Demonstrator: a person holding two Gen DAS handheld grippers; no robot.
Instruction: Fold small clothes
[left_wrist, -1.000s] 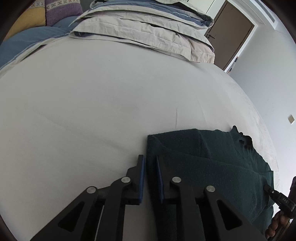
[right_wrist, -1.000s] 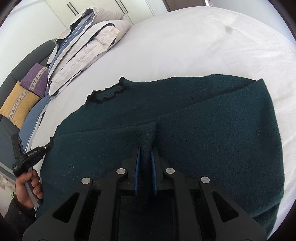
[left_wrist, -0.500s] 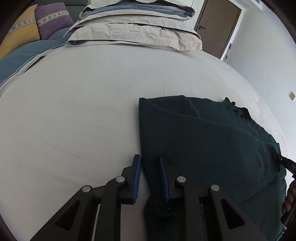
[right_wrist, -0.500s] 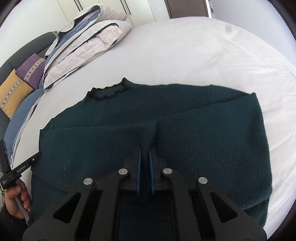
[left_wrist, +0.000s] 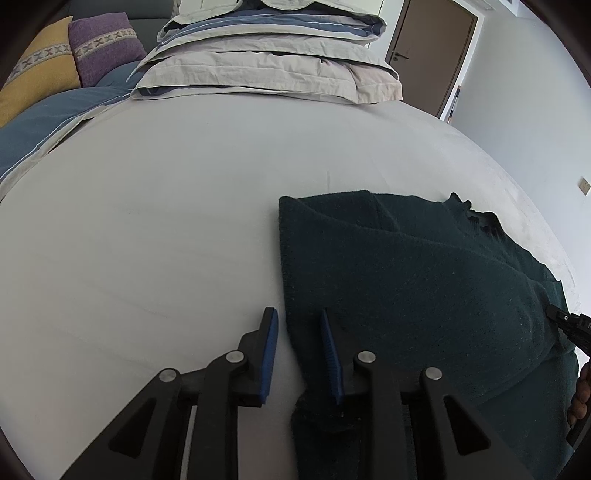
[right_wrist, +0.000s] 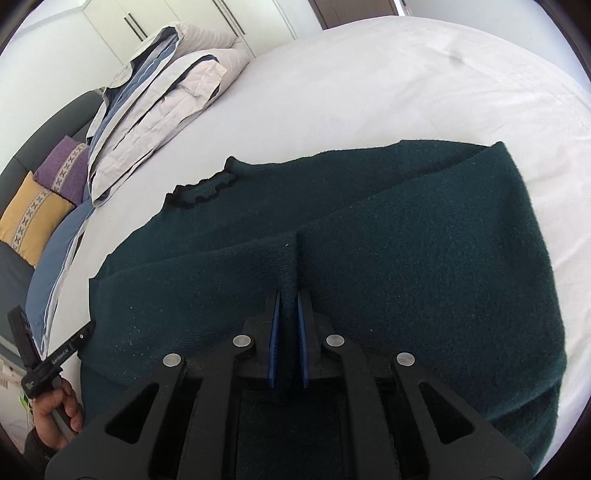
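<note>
White bed sheet (left_wrist: 184, 221) filled most of both frames, with the dark green sweater (right_wrist: 369, 240) lying folded lower right. Right gripper (right_wrist: 288, 317) pinched a sweater fold at bottom centre. Left gripper (left_wrist: 297, 343) had just been opening, the sweater's edge loose between its jaws.

White bed (left_wrist: 184, 221) w/ folded duvets (left_wrist: 273, 62), purple cushion (left_wrist: 107, 48), yellow cushion (right_wrist: 33, 218)

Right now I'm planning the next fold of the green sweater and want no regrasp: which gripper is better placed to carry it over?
Right. The right gripper pinches a sweater ridge; the left gripper has been opening, jaws loose around the edge.
</note>
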